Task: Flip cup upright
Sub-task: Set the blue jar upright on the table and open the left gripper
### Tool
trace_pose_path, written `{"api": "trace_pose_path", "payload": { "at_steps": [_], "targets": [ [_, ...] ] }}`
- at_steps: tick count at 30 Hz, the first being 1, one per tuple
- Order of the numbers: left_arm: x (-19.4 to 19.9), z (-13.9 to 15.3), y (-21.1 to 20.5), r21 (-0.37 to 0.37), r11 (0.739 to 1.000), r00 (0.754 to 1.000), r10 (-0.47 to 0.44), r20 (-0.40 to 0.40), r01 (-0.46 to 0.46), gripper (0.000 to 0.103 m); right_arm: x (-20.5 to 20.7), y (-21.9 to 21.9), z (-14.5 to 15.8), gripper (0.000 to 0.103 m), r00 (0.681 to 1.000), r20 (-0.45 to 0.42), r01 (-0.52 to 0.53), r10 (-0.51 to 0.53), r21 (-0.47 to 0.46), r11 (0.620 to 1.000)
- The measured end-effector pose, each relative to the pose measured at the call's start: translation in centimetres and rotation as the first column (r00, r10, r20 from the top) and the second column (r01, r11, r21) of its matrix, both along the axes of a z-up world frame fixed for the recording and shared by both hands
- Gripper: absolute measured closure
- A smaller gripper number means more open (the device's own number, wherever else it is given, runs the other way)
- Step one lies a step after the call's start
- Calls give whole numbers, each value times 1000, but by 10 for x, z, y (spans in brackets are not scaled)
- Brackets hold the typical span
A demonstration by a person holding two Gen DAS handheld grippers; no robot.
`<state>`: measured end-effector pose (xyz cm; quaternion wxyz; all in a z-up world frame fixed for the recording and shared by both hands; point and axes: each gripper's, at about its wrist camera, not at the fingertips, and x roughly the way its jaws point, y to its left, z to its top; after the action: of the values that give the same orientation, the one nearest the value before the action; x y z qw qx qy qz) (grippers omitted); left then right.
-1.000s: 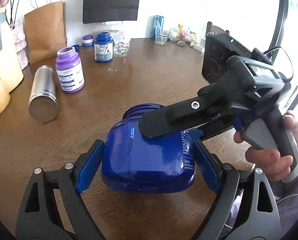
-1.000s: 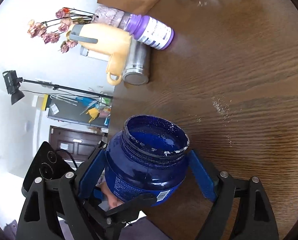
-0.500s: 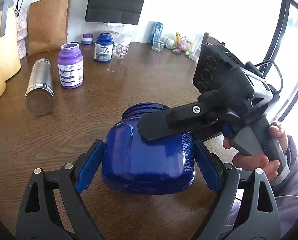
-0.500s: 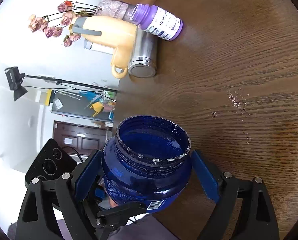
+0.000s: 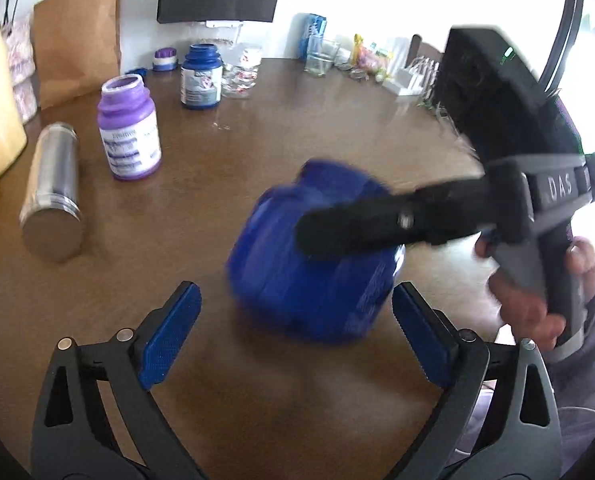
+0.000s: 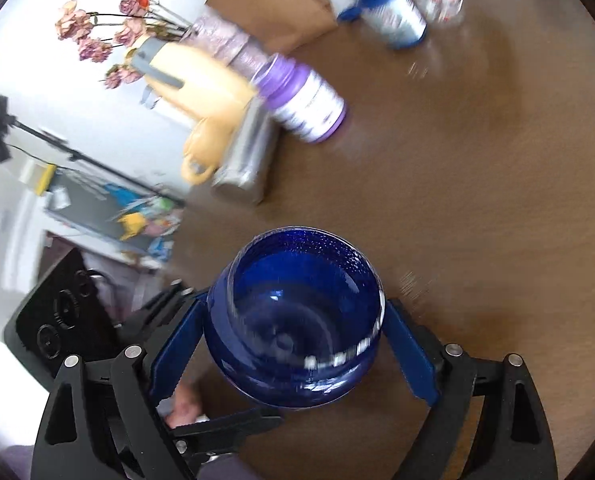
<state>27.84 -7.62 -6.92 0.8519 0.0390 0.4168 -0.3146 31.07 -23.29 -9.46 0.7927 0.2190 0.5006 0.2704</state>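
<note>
The blue cup (image 6: 301, 320) (a wide-mouthed translucent jar, blurred in both views) sits low and centre in the right wrist view, its open mouth facing the camera. The right tongs (image 6: 293, 352) clamp it, one blue pad pressed on each side of its body. In the left wrist view the same cup (image 5: 309, 276) lies just right of centre, tilted above the brown tabletop (image 5: 225, 144), with a black finger of the right tongs (image 5: 377, 224) crossing its upper side and a hand (image 5: 537, 296) gripping the handle at the right edge.

The left tongs (image 5: 293, 336) are spread wide at the bottom of that view, blue pads (image 5: 169, 336) clear of the cup on both sides and holding nothing.

Further out, in the left part of the frame, a steel flask (image 5: 53, 192) lies on its side, with a purple bottle (image 5: 129, 132) standing just to its right. A smaller blue bottle (image 5: 201, 76) stands toward the top, and a brown paper bag (image 5: 77, 36) fills the upper left. In the right wrist view, dried flowers (image 6: 109, 36) show at upper left beside a yellow jug (image 6: 201, 92).
</note>
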Motion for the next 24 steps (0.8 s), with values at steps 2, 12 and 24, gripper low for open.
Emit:
{"api": "trace_pose_path", "payload": {
  "at_steps": [2, 12, 24],
  "targets": [
    [11, 0, 0, 0, 1000, 1000, 20, -2, -20, 8, 7, -5, 11, 12, 996, 77, 47, -40, -101, 994],
    [56, -15, 8, -16, 980, 979, 195, -62, -196, 8, 51, 20, 10, 12, 936, 352, 199, 8, -546, 814],
    [42, -4, 5, 52, 937, 937, 342, 64, -346, 1, 34, 11, 38, 9, 927, 376, 189, 6, -479, 857]
  ]
}}
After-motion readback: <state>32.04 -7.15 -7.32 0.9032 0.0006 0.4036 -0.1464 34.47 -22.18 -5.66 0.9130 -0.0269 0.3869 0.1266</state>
